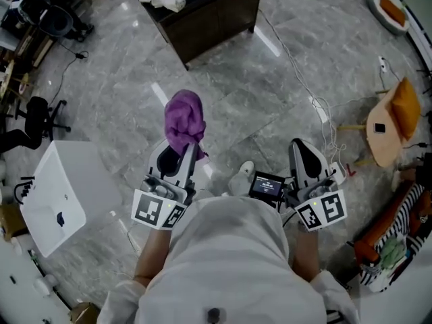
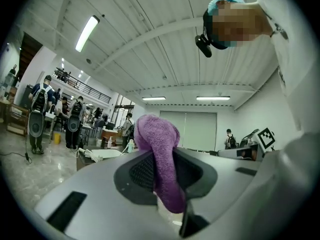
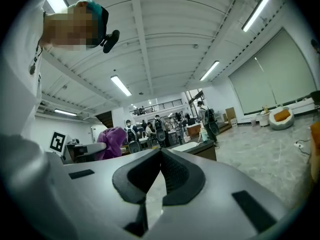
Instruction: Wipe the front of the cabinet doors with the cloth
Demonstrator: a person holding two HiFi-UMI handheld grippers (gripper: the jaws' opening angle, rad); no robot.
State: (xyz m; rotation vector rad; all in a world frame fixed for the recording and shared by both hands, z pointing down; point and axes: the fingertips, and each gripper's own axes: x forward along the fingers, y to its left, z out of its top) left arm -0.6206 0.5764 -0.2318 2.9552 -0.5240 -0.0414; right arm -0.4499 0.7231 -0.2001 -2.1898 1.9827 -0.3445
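left gripper (image 1: 186, 151) clamped on purple cloth (image 1: 183, 117) | cloth likely soft, light, floppy: grip bunched end | right gripper (image 1: 307, 155) jaws together, empty | both well short of dark cabinet (image 1: 209, 22)

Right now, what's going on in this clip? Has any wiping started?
A person stands on a grey floor with a gripper in each hand. The left gripper is shut on a purple cloth, which bunches up above its jaws. The right gripper is shut with nothing in it. The dark cabinet stands some way ahead, clear of the cloth, so wiping has not begun.
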